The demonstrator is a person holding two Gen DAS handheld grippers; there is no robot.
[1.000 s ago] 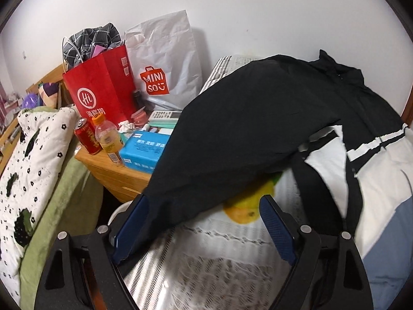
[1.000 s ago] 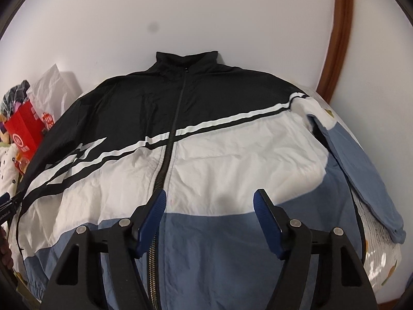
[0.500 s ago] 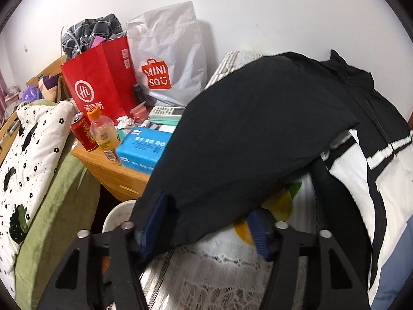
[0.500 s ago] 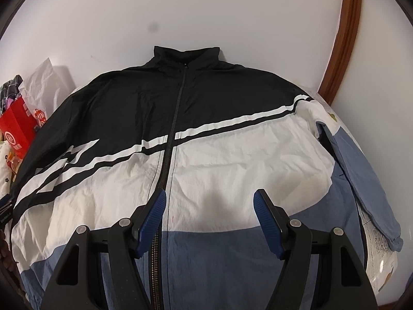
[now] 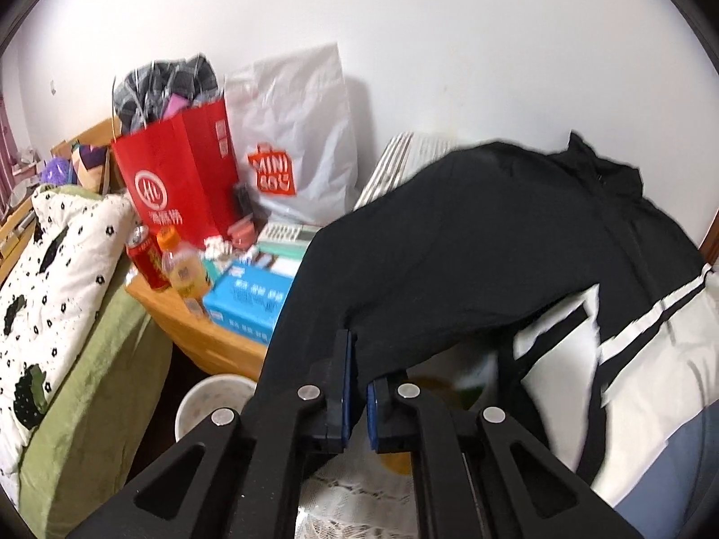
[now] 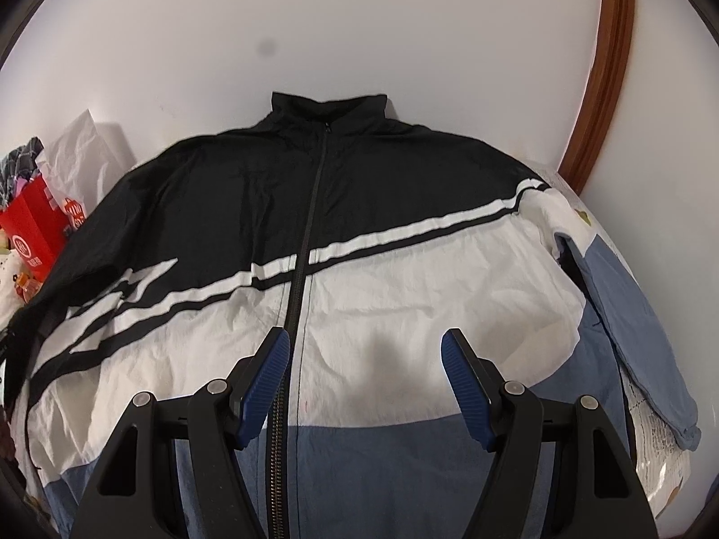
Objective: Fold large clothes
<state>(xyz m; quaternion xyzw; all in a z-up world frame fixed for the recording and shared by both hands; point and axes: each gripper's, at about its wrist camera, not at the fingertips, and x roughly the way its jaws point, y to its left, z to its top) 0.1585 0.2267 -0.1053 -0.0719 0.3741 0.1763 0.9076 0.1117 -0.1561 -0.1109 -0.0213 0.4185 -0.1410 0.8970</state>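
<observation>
The jacket (image 6: 359, 269) lay spread and zipped across mid-frame, unfolded. The left claw (image 5: 357, 386) was clamped on its black sleeve (image 5: 404, 278); the right claw (image 6: 364, 359) hovered apart above. Folding had barely begun.

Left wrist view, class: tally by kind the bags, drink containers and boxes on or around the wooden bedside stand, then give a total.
Bags: 2, the red paper bag and the white Miniso bag
Drink containers: 2, the red can and the orange-capped bottle
Boxes: 1, the blue box
Total: 5
</observation>
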